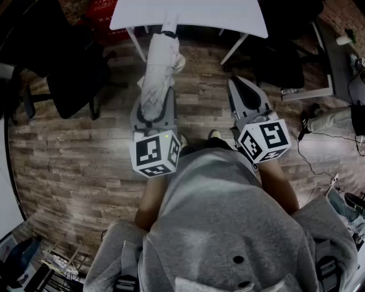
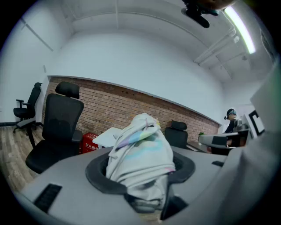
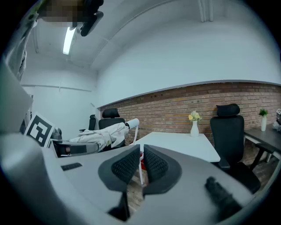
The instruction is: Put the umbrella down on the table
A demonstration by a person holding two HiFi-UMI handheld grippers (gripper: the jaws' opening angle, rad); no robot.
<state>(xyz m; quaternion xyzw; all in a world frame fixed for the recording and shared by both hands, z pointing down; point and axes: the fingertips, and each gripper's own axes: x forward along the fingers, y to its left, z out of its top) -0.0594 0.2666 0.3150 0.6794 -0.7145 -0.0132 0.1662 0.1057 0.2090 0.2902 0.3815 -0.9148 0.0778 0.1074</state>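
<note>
A folded white umbrella (image 1: 158,71) with faint pastel stripes sticks forward out of my left gripper (image 1: 153,108), which is shut on its bundled cloth. Its far end (image 1: 169,28) reaches the near edge of the white table (image 1: 228,14). The left gripper view shows the cloth (image 2: 141,151) filling the gap between the jaws. My right gripper (image 1: 244,91) is held level beside it, to the right, shut with nothing between its pads (image 3: 126,166). From the right gripper view the umbrella (image 3: 105,134) points at the table (image 3: 184,144).
A white vase with flowers (image 3: 194,125) stands on the table. Black office chairs (image 1: 74,80) (image 1: 279,57) flank the table over the wooden floor. A red box (image 1: 105,14) sits under the table's left end. Cables (image 1: 319,165) trail on the floor at the right.
</note>
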